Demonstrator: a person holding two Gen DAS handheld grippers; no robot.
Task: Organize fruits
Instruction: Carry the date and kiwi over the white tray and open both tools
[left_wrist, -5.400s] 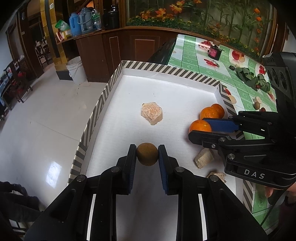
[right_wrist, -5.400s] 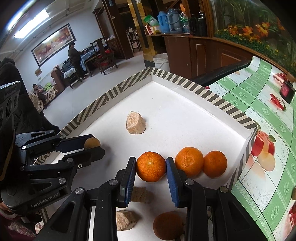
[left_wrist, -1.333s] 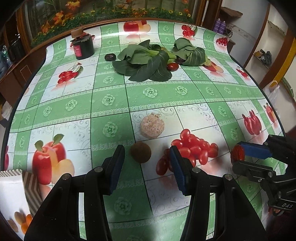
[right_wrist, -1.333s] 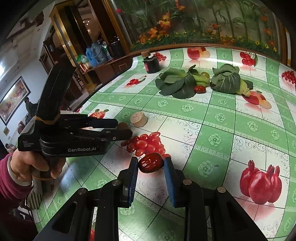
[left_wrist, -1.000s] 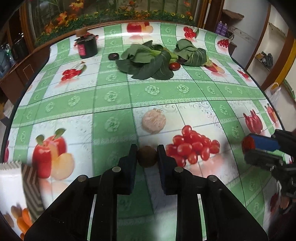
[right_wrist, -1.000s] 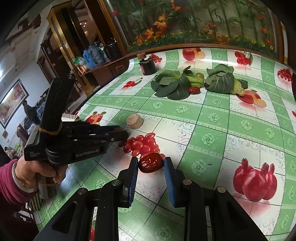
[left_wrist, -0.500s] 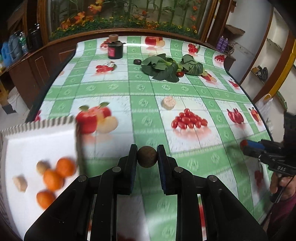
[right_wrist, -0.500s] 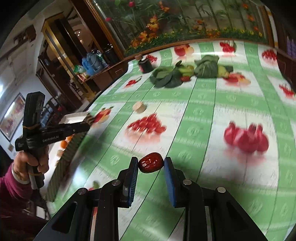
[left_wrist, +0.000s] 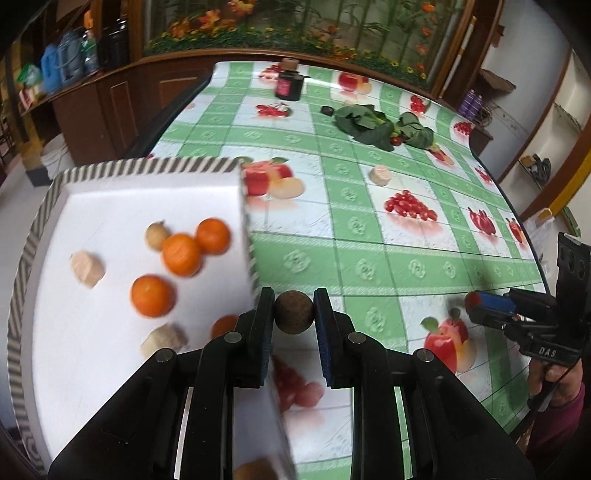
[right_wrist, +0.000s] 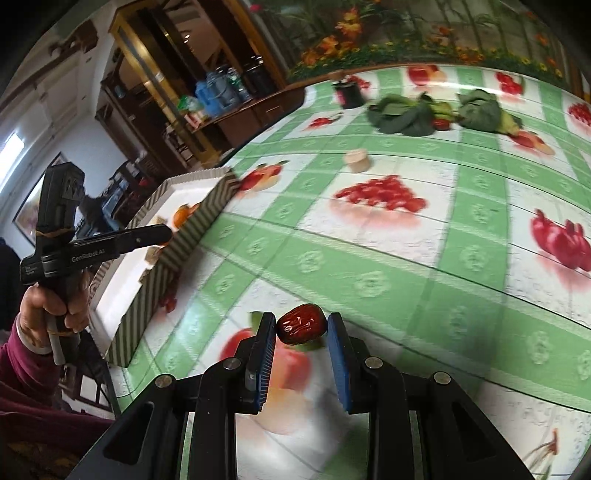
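Three oranges (left_wrist: 181, 254) lie in the striped-rim white tray (left_wrist: 40, 206). One round, rough brown fruit (left_wrist: 293, 312) is pinched in the left gripper (left_wrist: 293, 314) beside the tray's rim. One wrinkled, glossy red date (right_wrist: 302, 324) is pinched in the right gripper (right_wrist: 301, 328) above the green tablecloth (right_wrist: 424, 258).

Left gripper (left_wrist: 293, 314): black plastic linkage, silver screws, blue ribbed fingers (left_wrist: 320, 328); white "GenRobot.AI" lettering on side. Right gripper (right_wrist: 301, 330): matching black frame, blue fingers (right_wrist: 337, 363); "DAS" marking. Both hands (right_wrist: 48, 306): bare skin, maroon sleeves, pale cuff band.
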